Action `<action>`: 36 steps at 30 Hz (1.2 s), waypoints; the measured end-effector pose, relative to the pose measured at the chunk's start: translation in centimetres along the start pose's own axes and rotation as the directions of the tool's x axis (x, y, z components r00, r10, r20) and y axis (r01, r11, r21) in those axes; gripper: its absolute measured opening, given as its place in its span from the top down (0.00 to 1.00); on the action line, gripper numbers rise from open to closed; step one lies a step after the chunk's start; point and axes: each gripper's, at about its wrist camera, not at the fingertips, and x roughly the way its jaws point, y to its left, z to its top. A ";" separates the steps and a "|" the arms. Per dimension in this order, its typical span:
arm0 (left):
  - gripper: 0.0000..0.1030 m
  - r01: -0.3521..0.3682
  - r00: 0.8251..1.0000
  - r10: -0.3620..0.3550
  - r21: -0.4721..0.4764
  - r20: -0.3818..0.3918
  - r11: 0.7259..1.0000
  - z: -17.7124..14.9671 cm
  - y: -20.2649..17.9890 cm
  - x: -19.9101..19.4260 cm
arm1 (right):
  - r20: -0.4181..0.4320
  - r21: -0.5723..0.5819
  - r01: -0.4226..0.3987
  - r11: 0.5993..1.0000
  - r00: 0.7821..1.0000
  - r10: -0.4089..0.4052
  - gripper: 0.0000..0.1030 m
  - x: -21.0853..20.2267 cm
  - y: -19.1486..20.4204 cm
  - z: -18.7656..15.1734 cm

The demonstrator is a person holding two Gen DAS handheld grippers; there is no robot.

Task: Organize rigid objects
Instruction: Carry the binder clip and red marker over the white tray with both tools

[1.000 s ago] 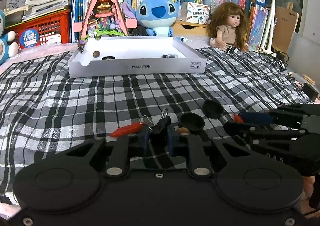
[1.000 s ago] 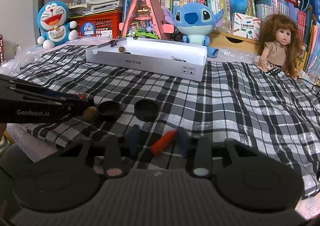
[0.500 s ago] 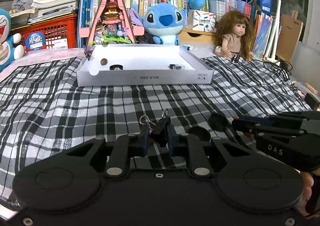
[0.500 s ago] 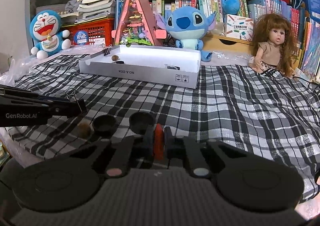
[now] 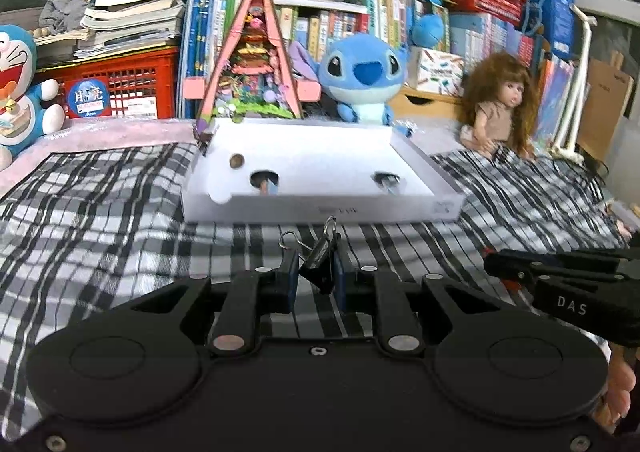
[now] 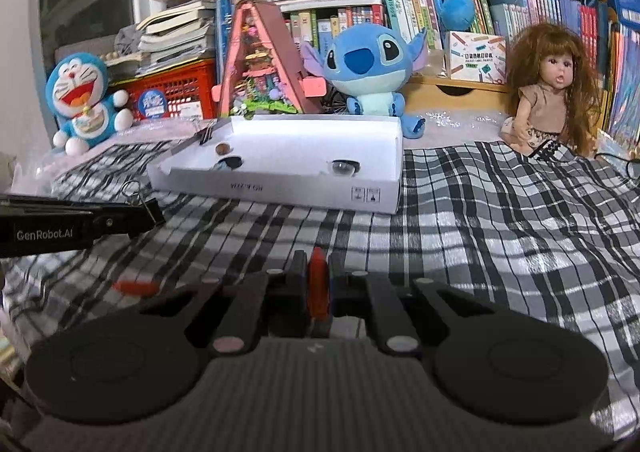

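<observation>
**Two small rigid items held, box ahead**

Plaid cloth covers the surface; books and plush toys crowd the upper part of both views. A white cardboard box is seen at mid-frame, open-topped, with a few small items already inside.

Left tongs are pinched on a black binder clip, lower centre of the left view; its wire handles stick up free. Right tongs are pressed together on a slim red piece, lower centre of the right view, just closed on it. A similar red piece lies on the cloth, lower left.

Handling, judged: both items light and stiff. The clip's folded steel body is best gripped, not the pivoting wires. The red piece looks smooth and tapered; slipping is likely unless it is gripped mid-length.
</observation>
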 end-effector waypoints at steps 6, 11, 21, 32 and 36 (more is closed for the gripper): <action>0.83 -0.019 1.000 0.020 -0.035 0.003 0.999 3.3 1.6 2.1 | -0.031 0.109 -0.005 0.994 0.999 0.008 0.87 2.1 -1.4 3.4; 0.83 -0.018 1.000 0.017 -0.080 -0.011 0.997 5.9 2.7 4.3 | -0.057 0.206 -0.011 0.978 0.998 0.023 0.87 4.3 -2.7 6.1; 0.83 -0.002 0.995 -0.016 -0.165 -0.103 0.986 10.2 4.7 10.7 | -0.128 0.329 -0.003 0.944 0.991 0.048 0.87 9.2 -4.7 9.9; 0.83 -0.064 0.987 0.038 -0.163 -0.156 0.985 12.3 5.1 16.4 | -0.190 0.380 0.051 0.924 0.981 0.024 0.87 14.1 -5.8 12.7; 0.83 -0.084 0.976 0.049 -0.161 -0.213 0.983 12.5 5.3 18.8 | -0.206 0.424 0.061 0.904 0.978 0.030 0.87 16.0 -6.4 13.3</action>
